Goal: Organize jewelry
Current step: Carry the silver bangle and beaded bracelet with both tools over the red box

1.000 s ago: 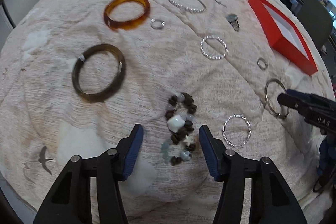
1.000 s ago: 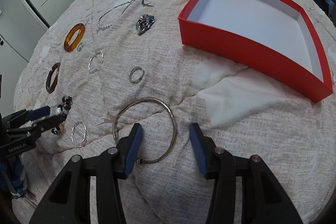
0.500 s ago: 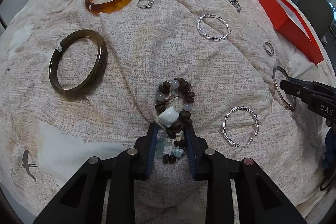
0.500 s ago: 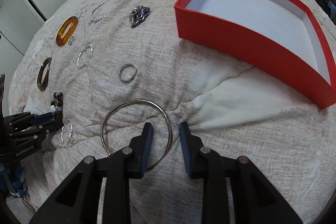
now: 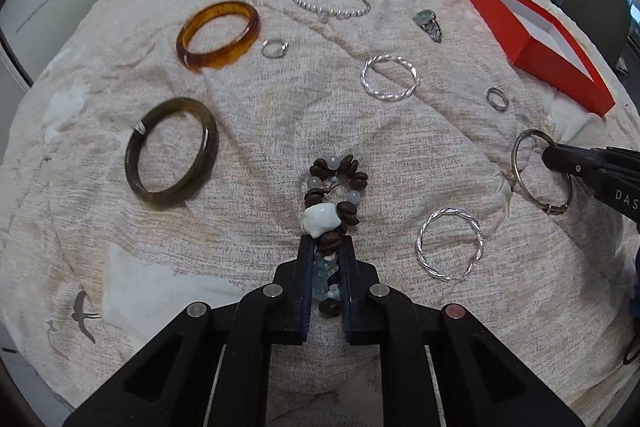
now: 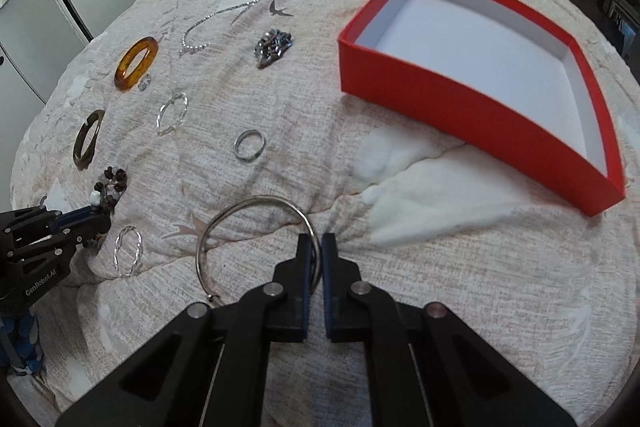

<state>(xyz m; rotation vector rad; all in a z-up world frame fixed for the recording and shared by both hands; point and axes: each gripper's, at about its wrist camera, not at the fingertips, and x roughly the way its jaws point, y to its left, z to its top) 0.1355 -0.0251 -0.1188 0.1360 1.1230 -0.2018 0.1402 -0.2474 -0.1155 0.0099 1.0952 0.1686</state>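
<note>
My left gripper (image 5: 327,247) is shut on the near end of a brown and white beaded bracelet (image 5: 334,187), which lies on the cream quilt. My right gripper (image 6: 317,247) is shut on the right side of a thin silver bangle (image 6: 248,215). That bangle (image 5: 528,171) and the right gripper (image 5: 560,157) also show at the right edge of the left wrist view. An empty red box (image 6: 472,115) with a white inside stands at the far right.
On the quilt lie an amber bangle (image 5: 218,35), a dark green bangle (image 5: 172,153), two twisted silver bangles (image 5: 390,77) (image 5: 450,243), two small rings (image 5: 275,47) (image 5: 497,99), a bead necklace (image 5: 332,3) and a watch (image 5: 428,23).
Both grippers have closed: the left on the beaded bracelet, the right on the thin silver bangle. Both views have pulled up slightly.
</note>
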